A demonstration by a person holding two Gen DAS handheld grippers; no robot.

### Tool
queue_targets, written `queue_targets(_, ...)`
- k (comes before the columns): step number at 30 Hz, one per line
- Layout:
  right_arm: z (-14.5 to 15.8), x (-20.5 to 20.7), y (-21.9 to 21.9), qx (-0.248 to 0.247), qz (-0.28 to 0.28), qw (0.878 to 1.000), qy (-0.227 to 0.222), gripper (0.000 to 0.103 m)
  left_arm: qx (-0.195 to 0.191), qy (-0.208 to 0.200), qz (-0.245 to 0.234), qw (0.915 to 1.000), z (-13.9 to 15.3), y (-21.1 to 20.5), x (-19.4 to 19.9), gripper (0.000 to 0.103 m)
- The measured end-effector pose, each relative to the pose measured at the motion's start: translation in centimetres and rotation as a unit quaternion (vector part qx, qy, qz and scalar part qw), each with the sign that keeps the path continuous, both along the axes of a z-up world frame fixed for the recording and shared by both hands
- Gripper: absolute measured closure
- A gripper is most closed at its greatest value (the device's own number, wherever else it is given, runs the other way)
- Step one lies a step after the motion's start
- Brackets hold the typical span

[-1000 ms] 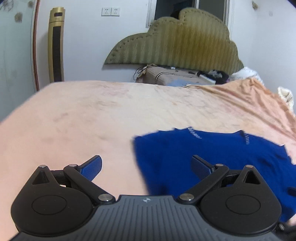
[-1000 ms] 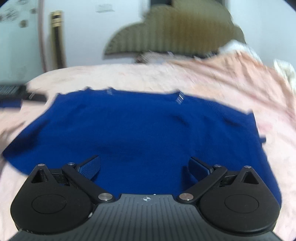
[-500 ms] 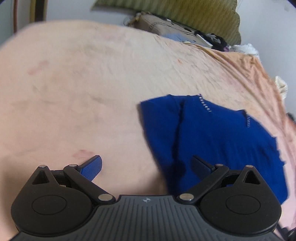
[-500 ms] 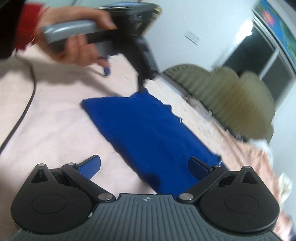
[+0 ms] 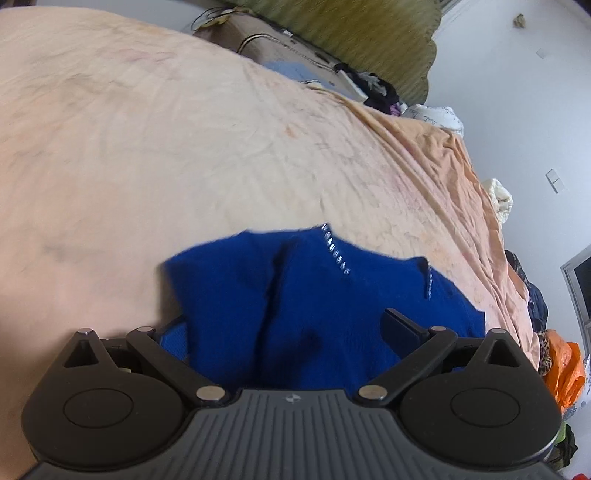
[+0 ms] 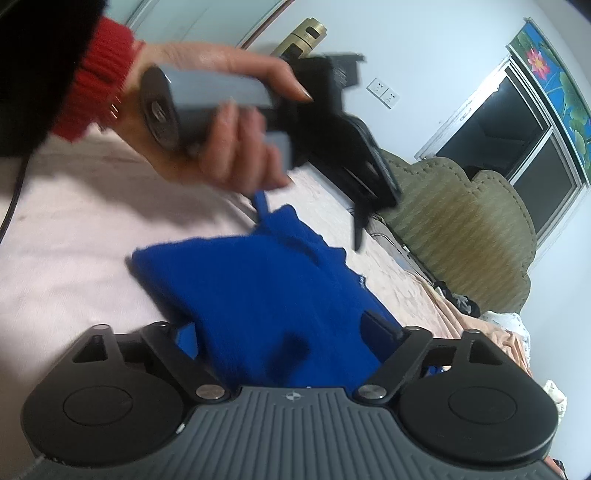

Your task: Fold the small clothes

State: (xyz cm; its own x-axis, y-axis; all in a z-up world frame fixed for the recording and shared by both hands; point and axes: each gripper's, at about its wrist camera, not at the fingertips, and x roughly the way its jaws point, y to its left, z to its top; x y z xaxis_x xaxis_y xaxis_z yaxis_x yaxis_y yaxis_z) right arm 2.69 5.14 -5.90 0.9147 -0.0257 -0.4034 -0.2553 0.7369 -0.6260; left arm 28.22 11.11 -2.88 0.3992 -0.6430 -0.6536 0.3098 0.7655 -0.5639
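Note:
A blue knitted garment [image 5: 314,295] with small white stitching lies on the peach bed sheet [image 5: 147,147]. My left gripper [image 5: 286,325] is tilted down over the garment's near left part, jaws wide open, with a raised fold of cloth between the fingers. In the right wrist view the same garment [image 6: 240,280] runs between the fingers of my right gripper [image 6: 282,330], whose jaws are closing around a bunched edge; the pads do not visibly press on it. A hand with a red cuff [image 6: 221,122] holds the left gripper [image 6: 310,221] over the garment's far corner.
An olive padded headboard [image 5: 351,33] and a cardboard box [image 5: 266,48] stand beyond the bed. Heaped clothes and an orange bag [image 5: 561,369] sit at the bed's right side. A black cable [image 6: 11,206] crosses the sheet at left. A dark window [image 6: 517,147] is behind.
Both grippers dropped and tilted toward the garment, which now sits between both pairs of fingers. The right view rolled and swung to the garment's other end, and its jaws narrowed slightly.

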Motion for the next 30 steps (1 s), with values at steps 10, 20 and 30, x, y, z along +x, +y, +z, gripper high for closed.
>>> queue_targets(10, -1.3, 0.9, 1.5, -0.035, 0.033, 0.999, 0.002, 0.088, 0.093, -0.06, 0.029, 0.9934, 0.2, -4.0, 1.0, 0.059)
queue_targets(20, 0.2, -0.1, 0.3, 0.01, 0.046, 0.999, -0.004, 0.101, 0.136, -0.062, 0.065, 0.9866, 1.7, -5.3, 0.0, 0.094)
queue_targets(30, 2.2, -3.6, -3.9, 0.037, 0.027, 0.997, -0.068, 0.1, 0.193, -0.118, 0.079, 0.9708, 7.2, -9.0, -3.1, 0.094)
